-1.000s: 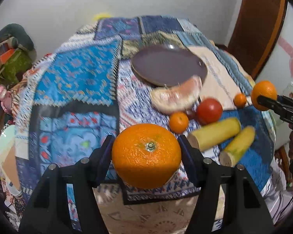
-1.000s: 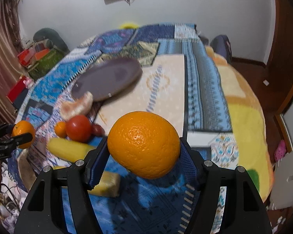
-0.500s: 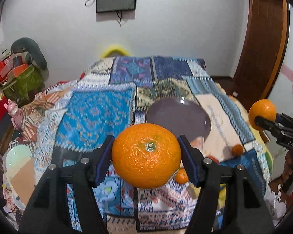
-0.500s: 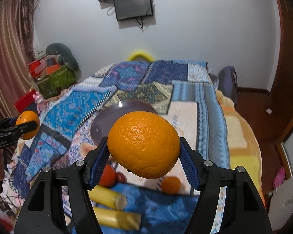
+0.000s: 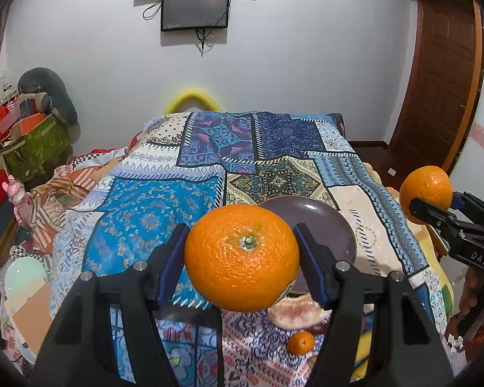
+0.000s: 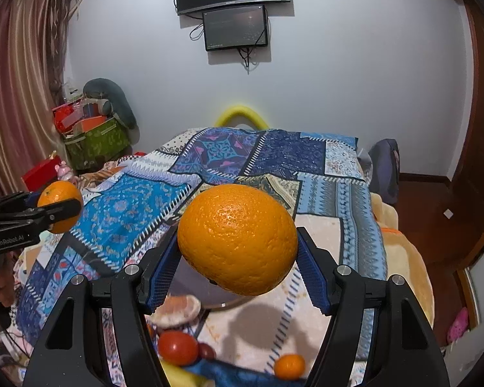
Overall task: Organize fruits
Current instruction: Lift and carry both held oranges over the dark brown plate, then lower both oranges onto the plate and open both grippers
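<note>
My left gripper (image 5: 242, 258) is shut on a large orange (image 5: 242, 256), held above the patchwork cloth. It also shows at the left of the right wrist view (image 6: 59, 206). My right gripper (image 6: 237, 251) is shut on a second large orange (image 6: 237, 238), also seen at the right of the left wrist view (image 5: 426, 190). A dark purple plate (image 5: 326, 225) lies on the cloth behind both oranges; it is partly hidden in the right wrist view (image 6: 190, 277). A peeled citrus piece (image 5: 297, 311), a small mandarin (image 5: 301, 343), a tomato (image 6: 178, 348) and another mandarin (image 6: 289, 367) lie in front of it.
The patchwork cloth (image 5: 164, 200) covers a raised surface that drops off at its edges. A yellow fruit (image 6: 180, 375) lies low by the tomato. Boxes and a green bag (image 6: 95, 138) stand at the left wall, a door (image 5: 442, 90) at the right, screens (image 6: 235, 29) on the wall.
Both grippers have tilted upward with their oranges still held; the wall and screens have come into view and the fruit on the cloth has slid to the bottom of both views.
</note>
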Motion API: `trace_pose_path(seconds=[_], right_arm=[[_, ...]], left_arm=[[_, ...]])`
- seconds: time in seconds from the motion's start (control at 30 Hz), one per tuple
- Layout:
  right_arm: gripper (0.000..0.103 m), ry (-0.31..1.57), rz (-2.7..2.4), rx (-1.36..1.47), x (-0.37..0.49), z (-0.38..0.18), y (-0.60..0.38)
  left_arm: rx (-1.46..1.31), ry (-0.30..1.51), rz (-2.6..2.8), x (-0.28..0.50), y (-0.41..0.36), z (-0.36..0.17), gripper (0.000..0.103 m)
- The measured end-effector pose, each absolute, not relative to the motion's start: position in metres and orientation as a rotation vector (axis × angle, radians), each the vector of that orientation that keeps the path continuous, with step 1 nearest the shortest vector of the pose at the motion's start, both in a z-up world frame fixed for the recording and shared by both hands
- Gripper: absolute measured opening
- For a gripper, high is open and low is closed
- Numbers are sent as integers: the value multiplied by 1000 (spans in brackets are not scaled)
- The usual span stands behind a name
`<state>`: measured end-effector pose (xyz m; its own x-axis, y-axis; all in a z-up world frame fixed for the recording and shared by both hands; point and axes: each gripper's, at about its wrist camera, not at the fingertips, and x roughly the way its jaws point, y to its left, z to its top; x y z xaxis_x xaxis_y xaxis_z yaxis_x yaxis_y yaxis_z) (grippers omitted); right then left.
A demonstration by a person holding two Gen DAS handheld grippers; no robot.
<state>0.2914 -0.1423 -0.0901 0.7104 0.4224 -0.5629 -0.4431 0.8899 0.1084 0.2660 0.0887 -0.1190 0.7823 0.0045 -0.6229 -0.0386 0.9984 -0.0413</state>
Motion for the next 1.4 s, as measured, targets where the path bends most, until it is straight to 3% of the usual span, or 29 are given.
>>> trace_pose_path(seconds=[0.93,1.4], right_arm=[[66,856,484,-98,404,-176,-100],[66,935,509,-145,417,-201,-92]], left_arm=[[-64,893,-26,396,76,-227,65],[-17,943,-18,416,63,-251,66]])
